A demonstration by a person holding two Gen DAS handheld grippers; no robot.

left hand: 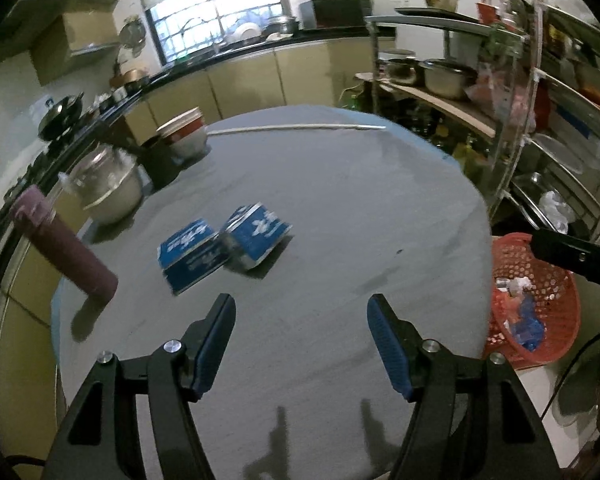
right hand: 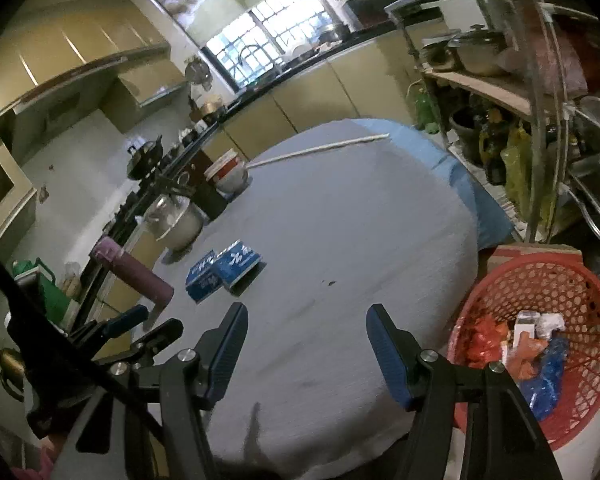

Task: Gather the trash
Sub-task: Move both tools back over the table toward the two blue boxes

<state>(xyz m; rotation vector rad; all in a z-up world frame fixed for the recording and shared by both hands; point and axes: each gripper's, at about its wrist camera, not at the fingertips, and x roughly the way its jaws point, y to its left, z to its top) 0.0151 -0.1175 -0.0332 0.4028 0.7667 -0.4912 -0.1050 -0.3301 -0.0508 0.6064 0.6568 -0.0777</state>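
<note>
I view a kitchen, taking the grey table (left hand: 340,208) as landmark. At its left edge stand a maroon flask (left hand: 66,250), a lidded pot (left hand: 106,188) and stacked bowls (left hand: 184,130). Two blue cartons (left hand: 224,246) lie touching mid-table. My left gripper (left hand: 301,346) and right gripper (right hand: 306,354) hover spread, empty. Right of the table sits the red basket (right hand: 540,292) holding wrappers, before shelves (left hand: 540,80).

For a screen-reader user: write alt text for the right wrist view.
The open right gripper hovers over a grey table where two blue cartons lie side by side. A red mesh basket holding wrappers sits off the table's right edge, and a purple bottle stands at the left.
</note>
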